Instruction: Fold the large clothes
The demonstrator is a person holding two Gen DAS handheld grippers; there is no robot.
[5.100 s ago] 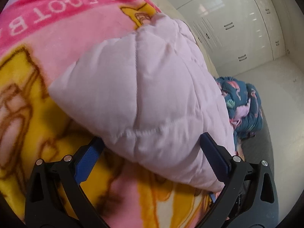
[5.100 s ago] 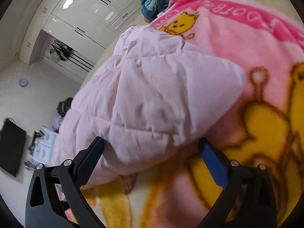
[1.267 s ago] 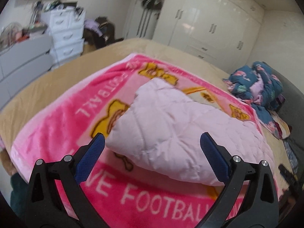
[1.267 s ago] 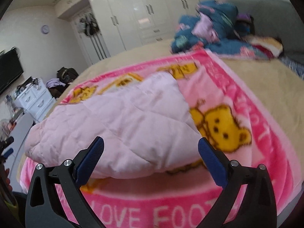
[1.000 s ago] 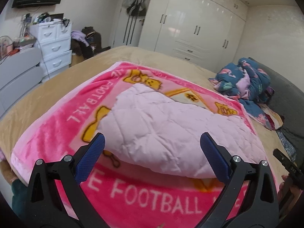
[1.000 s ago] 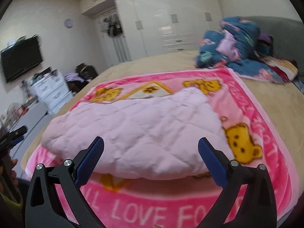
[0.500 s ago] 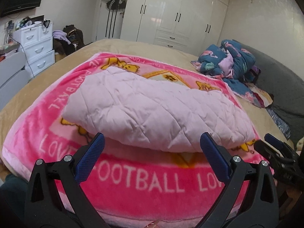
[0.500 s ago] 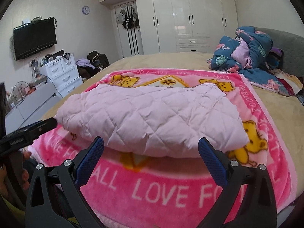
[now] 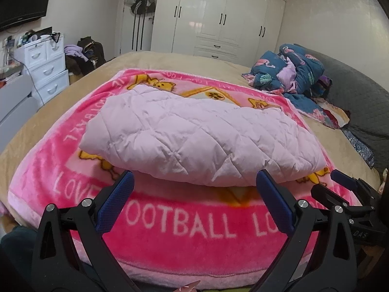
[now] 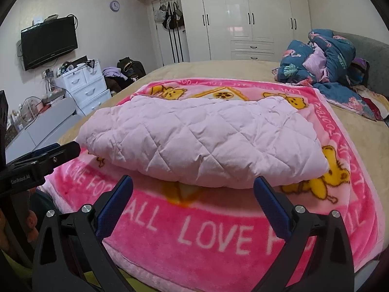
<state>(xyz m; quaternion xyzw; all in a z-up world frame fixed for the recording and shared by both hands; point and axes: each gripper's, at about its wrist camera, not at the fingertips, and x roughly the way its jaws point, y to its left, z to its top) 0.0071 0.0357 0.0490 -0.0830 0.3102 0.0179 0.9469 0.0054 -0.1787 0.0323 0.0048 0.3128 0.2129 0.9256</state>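
A pale pink quilted garment (image 9: 199,136) lies folded into a thick rectangle on a bright pink bear-print blanket (image 9: 184,221) that covers the bed. It also shows in the right wrist view (image 10: 201,143), on the same blanket (image 10: 211,238). My left gripper (image 9: 194,194) is open and empty, held back off the bed's near edge, apart from the garment. My right gripper (image 10: 193,192) is open and empty too, at the same edge. Each gripper shows at the side of the other's view.
A heap of dark blue flamingo-print bedding (image 9: 289,73) lies at the far right of the bed by a grey headboard (image 9: 359,102). White drawers (image 9: 46,68) and a TV (image 10: 48,41) stand at the left, white wardrobes (image 10: 248,17) behind.
Both grippers have drawn back from close over the garment to the bed's near edge. The garment lies still and folded, and each gripper has come into the other's view.
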